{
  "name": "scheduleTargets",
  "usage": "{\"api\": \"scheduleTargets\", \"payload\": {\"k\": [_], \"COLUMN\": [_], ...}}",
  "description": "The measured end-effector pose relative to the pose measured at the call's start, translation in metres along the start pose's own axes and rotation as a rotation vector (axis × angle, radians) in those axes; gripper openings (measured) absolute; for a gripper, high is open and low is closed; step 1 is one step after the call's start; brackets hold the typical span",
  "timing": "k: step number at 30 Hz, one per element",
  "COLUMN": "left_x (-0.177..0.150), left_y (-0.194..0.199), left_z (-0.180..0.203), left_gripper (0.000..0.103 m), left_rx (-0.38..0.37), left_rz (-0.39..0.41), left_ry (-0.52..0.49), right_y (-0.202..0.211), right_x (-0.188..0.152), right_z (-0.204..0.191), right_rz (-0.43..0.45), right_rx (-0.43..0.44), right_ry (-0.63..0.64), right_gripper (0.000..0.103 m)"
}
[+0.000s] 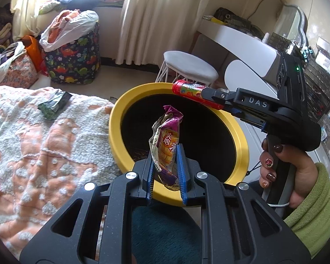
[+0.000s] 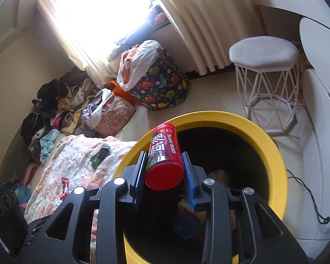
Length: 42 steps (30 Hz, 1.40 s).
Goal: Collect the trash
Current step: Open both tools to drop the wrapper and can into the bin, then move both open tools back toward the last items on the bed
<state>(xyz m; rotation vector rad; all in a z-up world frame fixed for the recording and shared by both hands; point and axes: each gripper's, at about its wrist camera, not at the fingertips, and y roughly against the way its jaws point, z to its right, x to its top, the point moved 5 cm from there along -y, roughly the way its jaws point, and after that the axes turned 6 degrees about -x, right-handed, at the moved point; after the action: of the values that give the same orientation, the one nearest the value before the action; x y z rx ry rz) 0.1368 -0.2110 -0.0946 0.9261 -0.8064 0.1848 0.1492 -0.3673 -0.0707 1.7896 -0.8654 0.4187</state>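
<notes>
A round bin with a yellow rim (image 1: 239,140) and dark inside stands beside the bed. My left gripper (image 1: 167,151) is shut on a crumpled purple and orange snack wrapper (image 1: 166,140), held over the bin's near rim. My right gripper (image 2: 162,156) is shut on a red candy tube (image 2: 165,154) above the bin's yellow rim (image 2: 272,149); the left wrist view shows that right gripper (image 1: 209,96) holding the tube (image 1: 188,91) over the far rim. Several pieces of trash (image 2: 187,222) lie at the bin's bottom.
A dark green wrapper (image 1: 55,104) and a red wrapper (image 2: 65,187) lie on the orange and white blanket (image 1: 44,154). A white stool (image 2: 266,83), a dinosaur-print hamper (image 1: 74,61), clothes piles (image 2: 55,110) and a white desk (image 1: 242,41) surround the bin. A cable (image 2: 308,193) runs on the floor.
</notes>
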Motion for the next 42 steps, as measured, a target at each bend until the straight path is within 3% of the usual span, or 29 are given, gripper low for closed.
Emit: {"api": "scheduleTargets", "payload": {"k": [4, 7, 18, 20, 31, 42], "left_x": [0.001, 0.004, 0.008, 0.008, 0.008, 0.007], "left_y": [-0.011, -0.017, -0.005, 0.0, 0.032, 0.063], "left_z": [0.009, 0.011, -0.012, -0.017, -0.047, -0.071], "left_gripper": [0.016, 0.049, 0.077, 0.089, 0.092, 0.092], "left_rx": [0.002, 0.001, 0.076, 0.091, 0.156, 0.201], "left_rz": [-0.013, -0.008, 0.052, 0.066, 0.121, 0.174], "left_ry": [-0.028, -0.033, 0.018, 0.03, 0.103, 0.167], "right_y": [0.001, 0.002, -0.004, -0.004, 0.001, 0.008], "right_x": [0.0, 0.0, -0.005, -0.005, -0.004, -0.01], "right_z": [0.015, 0.02, 0.0, -0.006, -0.035, -0.068], "right_rz": [-0.012, -0.005, -0.011, -0.008, 0.028, 0.051], "right_rx": [-0.01, -0.037, -0.02, -0.014, 0.023, 0.08], "right_ry": [-0.05, -0.062, -0.004, 0.009, 0.08, 0.157], "right_gripper": [0.041, 0.05, 0.059, 0.063, 0.077, 0.08]}}
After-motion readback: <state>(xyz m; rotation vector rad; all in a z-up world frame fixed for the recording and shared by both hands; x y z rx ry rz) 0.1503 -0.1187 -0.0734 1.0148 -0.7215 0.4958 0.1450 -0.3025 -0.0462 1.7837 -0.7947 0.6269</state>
